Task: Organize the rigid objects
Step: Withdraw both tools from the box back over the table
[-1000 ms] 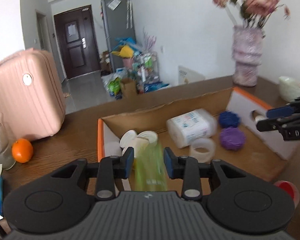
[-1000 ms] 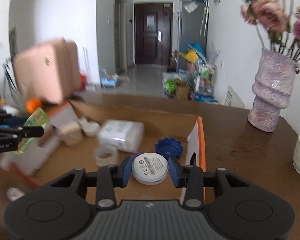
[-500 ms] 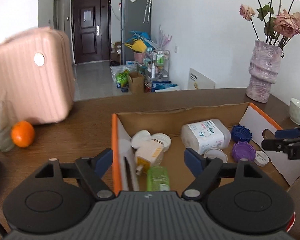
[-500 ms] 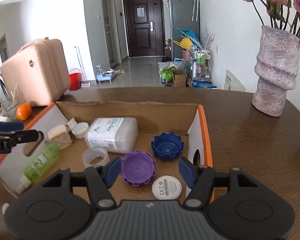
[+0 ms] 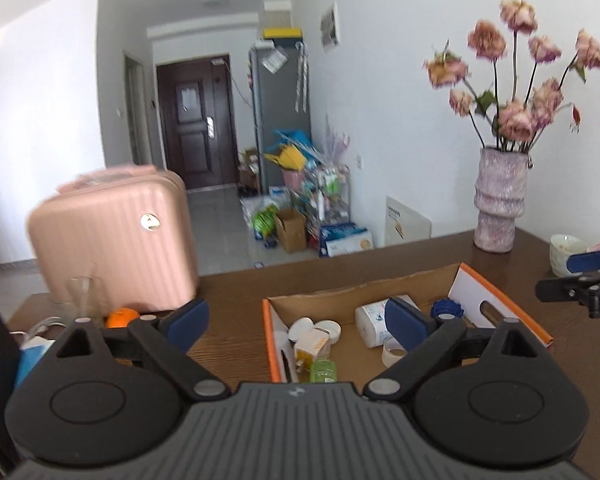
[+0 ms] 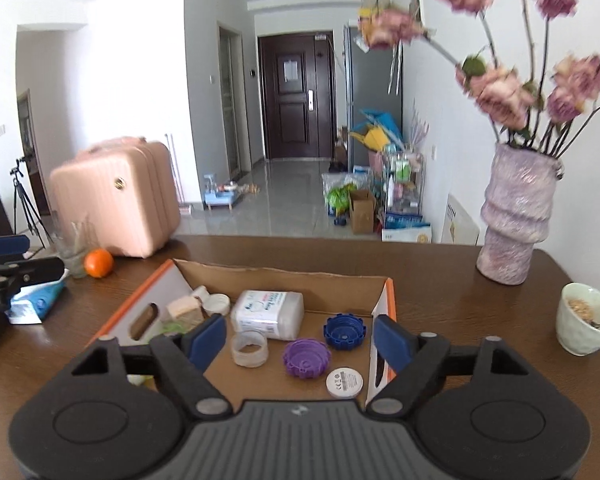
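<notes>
An orange-edged cardboard box on the brown table holds a white round disc, a purple cap, a blue cap, a clear tape ring, a white wipes pack and a green bottle. My right gripper hangs above the box's near side, jaws opening, nothing between them. My left gripper is raised above the box's left end, jaws opening wide and empty. The green bottle lies in the box below it, partly hidden.
A pink suitcase, a glass, an orange and a blue tissue pack stand left of the box. A purple vase of flowers and a white bowl stand to the right.
The left gripper let go of the green bottle, which now lies in the box. The right gripper released the white disc into the box. Both grippers opened and rose.
</notes>
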### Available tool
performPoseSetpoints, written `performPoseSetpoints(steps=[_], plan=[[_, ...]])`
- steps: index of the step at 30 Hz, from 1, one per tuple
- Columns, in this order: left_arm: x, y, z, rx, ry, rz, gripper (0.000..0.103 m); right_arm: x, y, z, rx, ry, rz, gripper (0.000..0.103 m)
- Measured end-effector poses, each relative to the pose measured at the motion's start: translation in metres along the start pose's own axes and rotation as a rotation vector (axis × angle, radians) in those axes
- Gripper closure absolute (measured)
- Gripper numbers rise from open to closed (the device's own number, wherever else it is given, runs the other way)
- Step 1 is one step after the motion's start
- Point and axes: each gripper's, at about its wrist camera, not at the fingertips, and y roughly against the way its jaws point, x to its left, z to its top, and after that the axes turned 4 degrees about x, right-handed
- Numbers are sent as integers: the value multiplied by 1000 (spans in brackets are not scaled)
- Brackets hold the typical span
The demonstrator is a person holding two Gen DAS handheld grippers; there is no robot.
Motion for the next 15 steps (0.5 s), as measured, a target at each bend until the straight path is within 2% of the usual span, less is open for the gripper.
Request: performPoseSetpoints(steps=[3,8,10,12,15], plan=[[0,32,-10,-53,21,18,0,7,31,-10,-46,2,12,19],[-6,75,-35,-105,33,54,0,18,78,-42,-182,6,5,12],[-8,92,-47,-122,41,57,0,21,94,-57,-246,7,1,0],[-11,109,-61,-133,40,66,0,25,107,-73,-308,5,-11,0],[-13,132,-81,-150,59,63,0,30,124,-94,-333,17,-31,0]])
